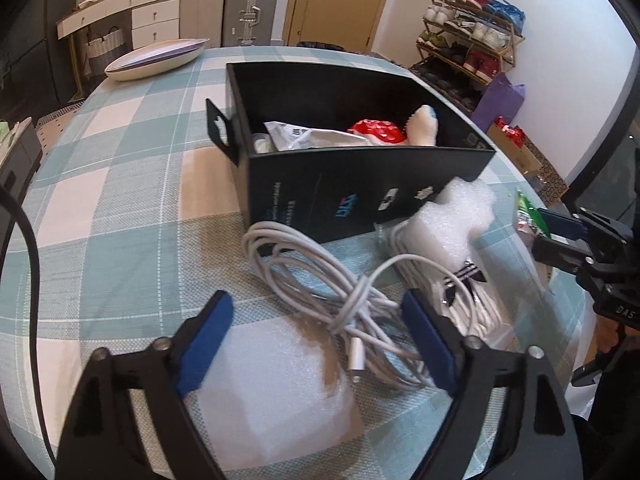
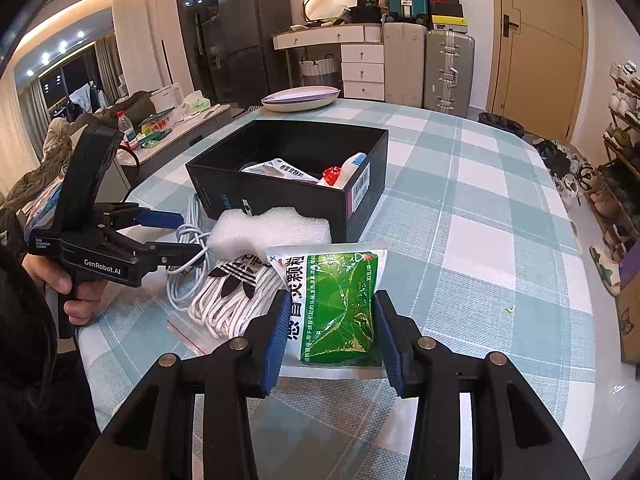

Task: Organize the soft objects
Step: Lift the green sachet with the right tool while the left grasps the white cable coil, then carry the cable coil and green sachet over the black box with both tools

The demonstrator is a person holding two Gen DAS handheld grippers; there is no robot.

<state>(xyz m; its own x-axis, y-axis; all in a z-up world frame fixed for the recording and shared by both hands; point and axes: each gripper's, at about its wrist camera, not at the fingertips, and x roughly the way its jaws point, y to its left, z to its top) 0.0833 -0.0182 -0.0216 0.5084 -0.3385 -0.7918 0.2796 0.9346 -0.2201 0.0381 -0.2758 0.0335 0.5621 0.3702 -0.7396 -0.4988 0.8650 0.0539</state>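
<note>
- Right gripper (image 2: 331, 334): jaws partly closed, both blue pads pressed against the sides of a green sachet (image 2: 340, 308), pinching it. The sachet sits near the table's (image 2: 480, 216) front edge, just in front of the black box (image 2: 288, 184).
- Left gripper (image 1: 316, 344): jaws spread wide, holding nothing. A coiled white cable (image 1: 320, 280) lies between the fingers, and a sheet of white foam (image 1: 276, 392) lies under them.
- Box open; white packets and a red item are inside.
- A foam piece (image 2: 272, 230) leans against the box front, above a bag of white socks (image 2: 236, 300).
</note>
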